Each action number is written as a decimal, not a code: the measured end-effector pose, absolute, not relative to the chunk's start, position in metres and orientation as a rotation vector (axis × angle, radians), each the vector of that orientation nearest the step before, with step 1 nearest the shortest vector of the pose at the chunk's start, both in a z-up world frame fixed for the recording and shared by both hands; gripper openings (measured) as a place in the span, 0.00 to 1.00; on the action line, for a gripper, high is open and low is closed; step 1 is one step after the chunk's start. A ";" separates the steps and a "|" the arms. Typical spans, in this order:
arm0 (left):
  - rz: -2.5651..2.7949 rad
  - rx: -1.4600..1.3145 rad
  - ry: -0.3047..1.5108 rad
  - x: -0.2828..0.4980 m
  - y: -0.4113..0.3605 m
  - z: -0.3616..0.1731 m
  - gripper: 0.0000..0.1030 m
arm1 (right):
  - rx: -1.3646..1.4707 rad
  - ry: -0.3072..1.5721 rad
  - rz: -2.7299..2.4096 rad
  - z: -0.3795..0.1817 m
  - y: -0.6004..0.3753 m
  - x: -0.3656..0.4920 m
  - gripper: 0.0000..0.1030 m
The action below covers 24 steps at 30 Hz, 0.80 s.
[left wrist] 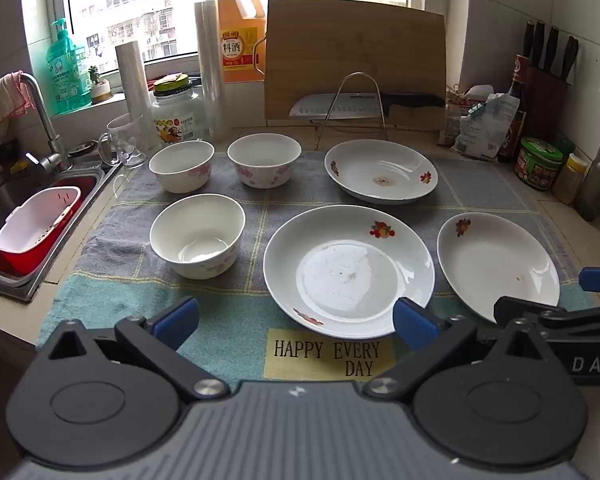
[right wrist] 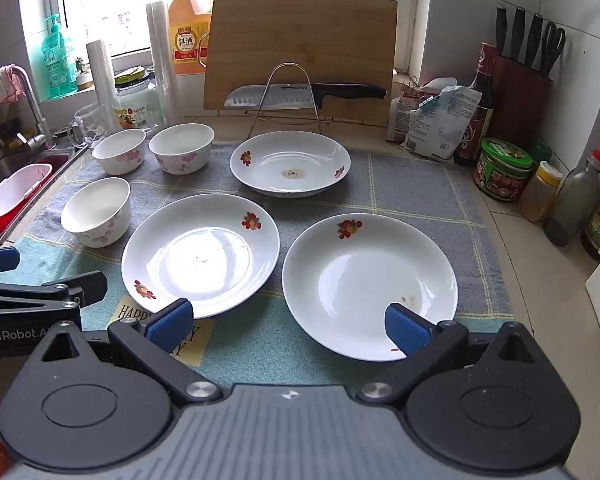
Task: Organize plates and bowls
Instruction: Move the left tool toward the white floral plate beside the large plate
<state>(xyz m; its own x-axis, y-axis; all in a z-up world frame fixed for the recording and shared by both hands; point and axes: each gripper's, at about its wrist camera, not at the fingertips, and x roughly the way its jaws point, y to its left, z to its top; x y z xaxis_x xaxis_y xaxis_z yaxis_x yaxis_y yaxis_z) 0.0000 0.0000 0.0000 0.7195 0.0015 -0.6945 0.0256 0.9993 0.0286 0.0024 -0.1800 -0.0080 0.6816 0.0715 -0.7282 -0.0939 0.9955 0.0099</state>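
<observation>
Three white plates with red flower prints lie on a checked cloth [left wrist: 228, 300]: a near middle plate [left wrist: 348, 272] [right wrist: 200, 254], a right plate [left wrist: 496, 264] [right wrist: 368, 284] and a far plate [left wrist: 380, 170] [right wrist: 290, 162]. Three white bowls stand on the left: a near bowl [left wrist: 198, 236] [right wrist: 96, 212] and two far bowls [left wrist: 182, 166] [left wrist: 264, 160]. My left gripper [left wrist: 296, 320] hovers open before the middle plate, holding nothing. My right gripper [right wrist: 288, 324] hangs open over the near rim of the right plate, also holding nothing.
A sink [left wrist: 4, 208] with a red and white basket [left wrist: 36, 228] lies to the left. A cutting board [left wrist: 356, 64], a knife on a wire rack [left wrist: 364, 106], bottles and jars line the back. Sauce jars and bottles [right wrist: 504, 168] crowd the right wall.
</observation>
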 end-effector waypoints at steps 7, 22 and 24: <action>-0.016 0.034 0.765 0.000 0.000 0.000 0.99 | -0.027 0.812 0.096 -0.007 -0.182 0.000 1.00; -0.046 0.026 0.740 -0.005 -0.013 0.005 0.99 | -0.025 0.761 0.118 -0.002 -0.199 -0.009 1.00; -0.056 0.028 0.736 -0.005 -0.017 0.006 0.99 | -0.031 0.753 0.125 -0.001 -0.202 -0.011 1.00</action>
